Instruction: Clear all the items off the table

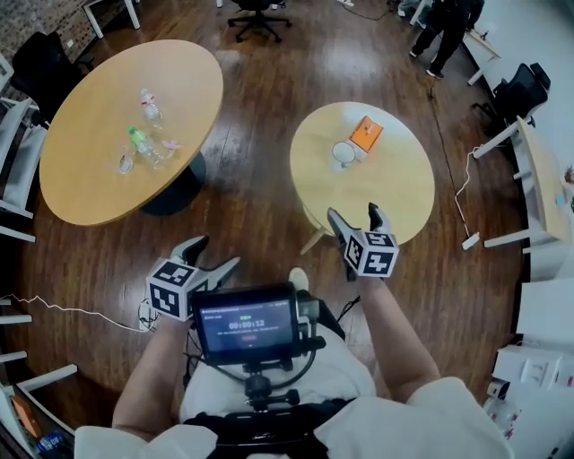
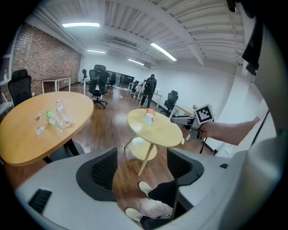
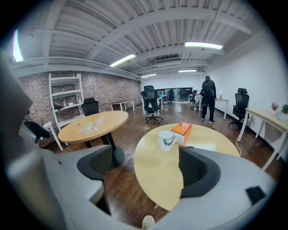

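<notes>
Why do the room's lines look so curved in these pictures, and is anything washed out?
Left gripper view: the fisheye lens bends straight lines, the corners go black, and the lights burn white. Right gripper view: same bowing and dark rim. Head view: even light, with a mild sheen on the floor.

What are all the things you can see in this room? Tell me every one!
small round table: one, light wood, just ahead of the right gripper
mug: one, white, on the small round table
box: one, orange, beside the mug on that table
big round table: one, light wood, on the left
plastic bottles: about three, clear, one with green, lying on the big round table
office chairs: several, black, round the room's edges
standing person: one, dark clothes, far right
screen: one, black, at the wearer's chest
left gripper: one, grey and black, open, empty
right gripper: one, grey and black, open, empty, at the small table's near edge
</notes>
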`<state>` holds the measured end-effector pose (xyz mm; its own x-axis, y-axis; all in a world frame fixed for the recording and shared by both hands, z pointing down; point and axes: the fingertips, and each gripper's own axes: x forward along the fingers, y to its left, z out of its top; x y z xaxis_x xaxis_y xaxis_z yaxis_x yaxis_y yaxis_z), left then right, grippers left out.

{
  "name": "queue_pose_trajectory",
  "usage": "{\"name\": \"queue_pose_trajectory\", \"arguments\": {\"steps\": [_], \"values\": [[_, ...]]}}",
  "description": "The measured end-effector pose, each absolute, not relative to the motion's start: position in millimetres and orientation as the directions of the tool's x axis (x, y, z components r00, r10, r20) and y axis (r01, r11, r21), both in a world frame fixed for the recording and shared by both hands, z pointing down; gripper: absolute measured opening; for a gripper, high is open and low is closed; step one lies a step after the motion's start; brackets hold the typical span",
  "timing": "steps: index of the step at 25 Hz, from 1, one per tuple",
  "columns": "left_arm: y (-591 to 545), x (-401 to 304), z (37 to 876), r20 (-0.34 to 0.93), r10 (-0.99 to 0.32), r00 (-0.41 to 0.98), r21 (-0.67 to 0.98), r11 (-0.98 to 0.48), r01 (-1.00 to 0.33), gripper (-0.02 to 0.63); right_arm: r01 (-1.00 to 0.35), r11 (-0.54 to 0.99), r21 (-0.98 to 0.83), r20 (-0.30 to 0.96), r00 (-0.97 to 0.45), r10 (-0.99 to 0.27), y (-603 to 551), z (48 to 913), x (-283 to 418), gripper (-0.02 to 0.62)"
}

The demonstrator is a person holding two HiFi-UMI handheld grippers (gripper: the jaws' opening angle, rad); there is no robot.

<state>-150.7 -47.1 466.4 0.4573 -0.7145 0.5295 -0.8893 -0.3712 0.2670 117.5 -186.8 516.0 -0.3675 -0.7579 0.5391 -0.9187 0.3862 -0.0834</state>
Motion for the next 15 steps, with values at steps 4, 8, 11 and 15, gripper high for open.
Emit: {"name": "queue_pose_trajectory", "arguments": {"steps": [4, 8, 11, 15], "values": [[-72.4, -148.1, 465.7, 0.541, -0.717, 0.439, 0.291, -0.331, -0.898, 0.342, -0.921, 0.383, -0.074, 0.558, -0.357, -0.749, -238.7, 536.1, 116.2, 0.474], [-97.0, -139.9, 466.8, 0.562, -0.711, 0.423, 0.292, -0.308, -0.906, 0.342, -0.927, 0.365, -0.084, 0.590, -0.342, -0.732, -287.3, 565.3, 121.1, 0.474], [-116.6, -131.3, 466.5, 0.574, -0.712, 0.405, 0.290, -0.286, -0.913, 0.343, -0.928, 0.365, -0.080, 0.613, -0.335, -0.716, -319.8, 585.9, 124.0, 0.474], [-134.3, -121.9, 467.0, 0.589, -0.711, 0.384, 0.272, -0.273, -0.923, 0.342, -0.925, 0.371, -0.079, 0.648, -0.331, -0.686, -350.6, 614.3, 120.2, 0.474]]}}
